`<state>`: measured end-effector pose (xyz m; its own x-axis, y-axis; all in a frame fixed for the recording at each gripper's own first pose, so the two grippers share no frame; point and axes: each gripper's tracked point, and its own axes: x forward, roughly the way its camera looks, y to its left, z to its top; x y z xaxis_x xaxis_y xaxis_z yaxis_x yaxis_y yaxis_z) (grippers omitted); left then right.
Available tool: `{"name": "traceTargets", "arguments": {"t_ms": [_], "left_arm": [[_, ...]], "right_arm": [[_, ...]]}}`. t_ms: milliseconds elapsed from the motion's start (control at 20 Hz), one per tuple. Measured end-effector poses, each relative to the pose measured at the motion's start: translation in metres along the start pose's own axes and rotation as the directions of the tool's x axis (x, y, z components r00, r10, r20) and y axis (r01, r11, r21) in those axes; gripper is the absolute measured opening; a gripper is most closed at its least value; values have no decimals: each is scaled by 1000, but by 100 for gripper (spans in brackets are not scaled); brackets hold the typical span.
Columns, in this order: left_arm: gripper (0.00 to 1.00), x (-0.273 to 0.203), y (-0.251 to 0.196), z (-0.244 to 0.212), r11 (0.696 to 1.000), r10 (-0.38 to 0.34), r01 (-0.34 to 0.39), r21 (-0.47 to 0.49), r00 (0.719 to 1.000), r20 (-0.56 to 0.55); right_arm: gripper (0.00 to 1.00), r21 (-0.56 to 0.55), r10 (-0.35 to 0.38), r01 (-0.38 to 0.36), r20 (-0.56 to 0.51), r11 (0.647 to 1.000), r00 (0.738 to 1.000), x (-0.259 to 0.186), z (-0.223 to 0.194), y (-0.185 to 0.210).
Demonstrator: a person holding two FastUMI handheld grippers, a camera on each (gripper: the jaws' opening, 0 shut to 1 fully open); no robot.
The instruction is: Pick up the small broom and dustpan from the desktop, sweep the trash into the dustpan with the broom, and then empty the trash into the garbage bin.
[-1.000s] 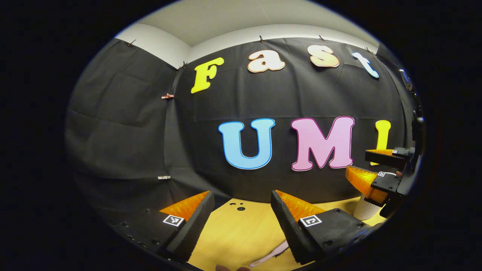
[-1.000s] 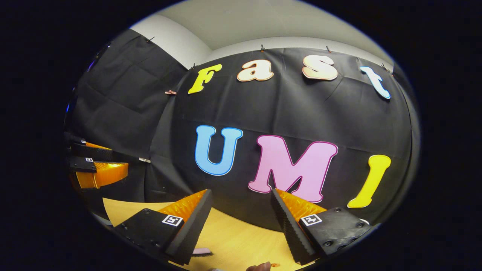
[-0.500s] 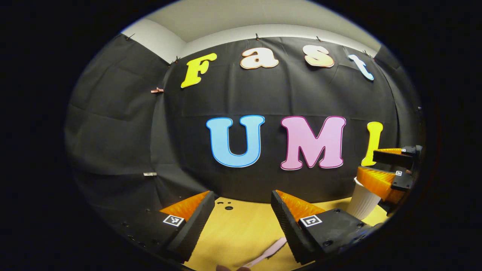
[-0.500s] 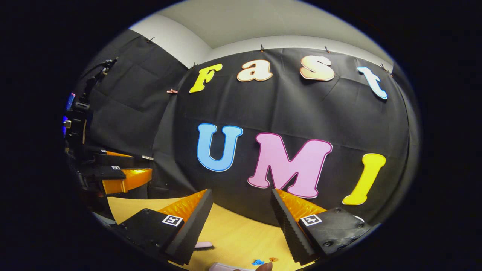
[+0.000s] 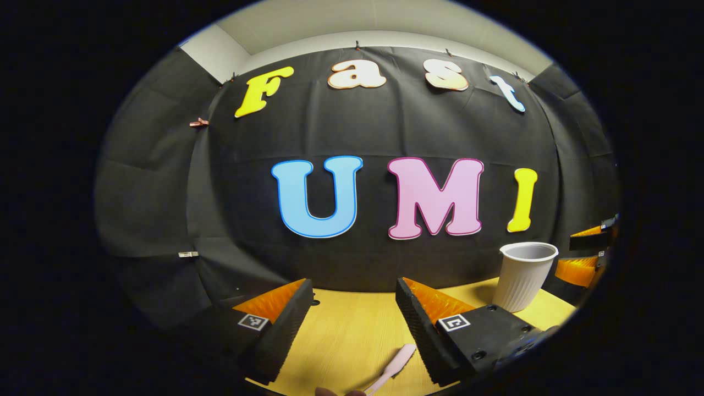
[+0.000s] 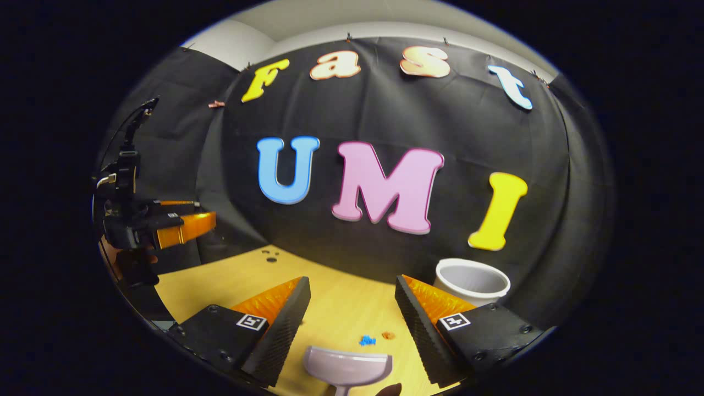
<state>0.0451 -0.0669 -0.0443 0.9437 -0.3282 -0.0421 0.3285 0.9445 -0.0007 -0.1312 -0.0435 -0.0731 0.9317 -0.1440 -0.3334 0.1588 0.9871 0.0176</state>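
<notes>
A slim pale pink handle (image 5: pixel 393 366), likely the small broom's, lies on the wooden desktop (image 5: pixel 352 335); its lower end is cut off. My left gripper (image 5: pixel 355 286) hangs open above the desk, just left of the handle. In the right gripper view a pale pink-grey dustpan (image 6: pixel 347 367) lies between and below the open fingers of my right gripper (image 6: pixel 352 283). Blue trash (image 6: pixel 367 341) and an orange crumb (image 6: pixel 388 335) sit just beyond the pan's mouth. A white ribbed cup (image 6: pixel 472 283) (image 5: pixel 525 275) serves as the garbage bin, upright at the back right.
The black cloth wall closes the desk's far side. Small dark holes (image 6: pixel 269 256) mark the desktop at the back left. The left gripper (image 6: pixel 184 228) shows off to the left above the desk edge, and the right gripper (image 5: pixel 588 256) shows beyond the cup.
Both views have tipped down toward the desk. The cup, the dustpan and the trash bits came into the right gripper view; the right gripper slid right, uncovering the cup in the left gripper view.
</notes>
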Motion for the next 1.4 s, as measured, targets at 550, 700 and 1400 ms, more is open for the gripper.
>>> {"name": "traceTargets", "arguments": {"t_ms": [550,700,1400], "left_arm": [[96,29,5,-79,983,-180,183,11,972,-149],[96,34,7,-87,977,-206,212,21,966,-158],[96,39,33,-113,963,-266,269,-12,942,-203]], "right_arm": [[95,87,-11,99,-697,991,717,-45,-251,10],[89,75,-23,132,-785,988,618,-53,-287,5],[57,74,5,140,-897,987,442,-10,-357,22]]}}
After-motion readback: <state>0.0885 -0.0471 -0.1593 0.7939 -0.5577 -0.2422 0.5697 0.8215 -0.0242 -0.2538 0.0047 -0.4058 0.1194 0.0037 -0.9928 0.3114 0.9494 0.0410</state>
